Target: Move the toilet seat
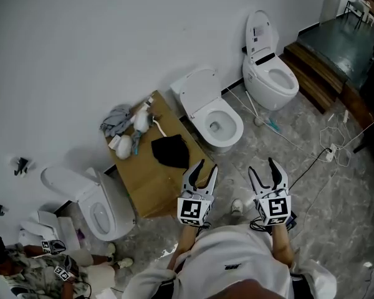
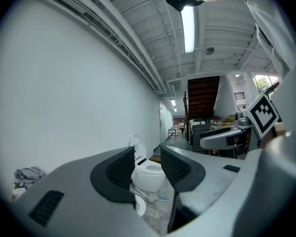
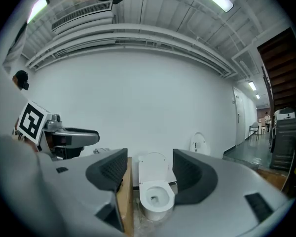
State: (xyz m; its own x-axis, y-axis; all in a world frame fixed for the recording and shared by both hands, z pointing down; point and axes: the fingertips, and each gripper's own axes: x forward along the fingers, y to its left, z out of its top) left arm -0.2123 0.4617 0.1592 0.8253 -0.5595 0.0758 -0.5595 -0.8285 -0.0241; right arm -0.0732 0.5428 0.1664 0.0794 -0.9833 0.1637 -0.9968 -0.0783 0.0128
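Evidently reach stage: right tongs (image 1: pixel 262 165) facing toilet seat (image 1: pixel 199 118), gaping empty; left tongs (image 1: pixel 208 165) narrowly parted, empty; next needing rim grip.

Head view looked steeply down along a white wall (image 1: pixel 81 48); both gripper views faced level along their jaws from afar, the right sharing the middle toilet (image 1: pixel 213 116) with it, the left the far toilet (image 1: pixel 271 73).
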